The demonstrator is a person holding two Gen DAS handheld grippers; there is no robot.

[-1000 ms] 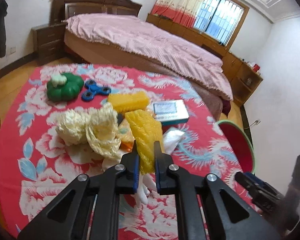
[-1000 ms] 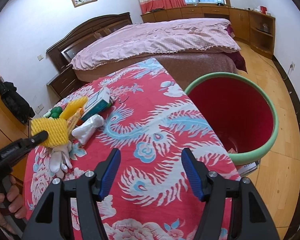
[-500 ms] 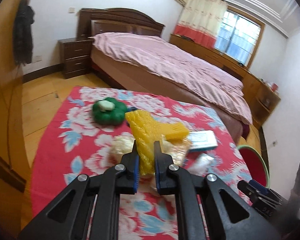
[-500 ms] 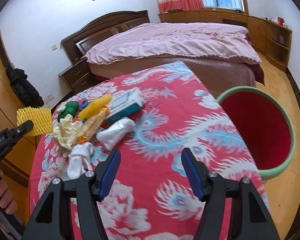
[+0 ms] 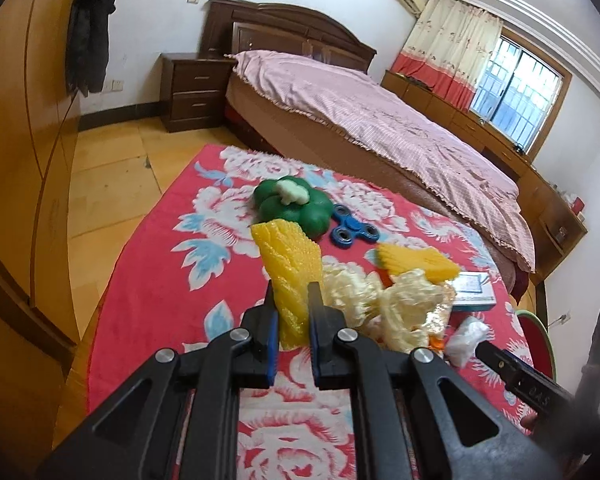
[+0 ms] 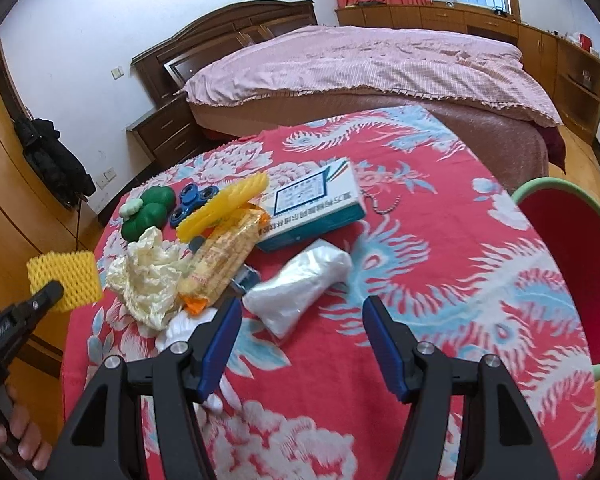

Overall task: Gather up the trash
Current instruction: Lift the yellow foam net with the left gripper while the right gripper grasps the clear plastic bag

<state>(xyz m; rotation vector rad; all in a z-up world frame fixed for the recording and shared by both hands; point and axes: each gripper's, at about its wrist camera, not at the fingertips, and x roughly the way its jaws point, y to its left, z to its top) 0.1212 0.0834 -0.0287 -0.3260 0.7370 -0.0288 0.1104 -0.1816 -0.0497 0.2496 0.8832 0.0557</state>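
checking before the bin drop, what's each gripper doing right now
left gripper: shut on the yellow foam net.
right gripper: open, holding nothing.

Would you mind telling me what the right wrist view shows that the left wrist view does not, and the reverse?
Only the right wrist view shows the bead chain beside the teal box, the inside of the red bin, and the open jaws of the right gripper. Only the left wrist view shows the left gripper jaws from behind, shut on the yellow foam net. Both show that net, the green toy, the blue spinner and the clear plastic bag.
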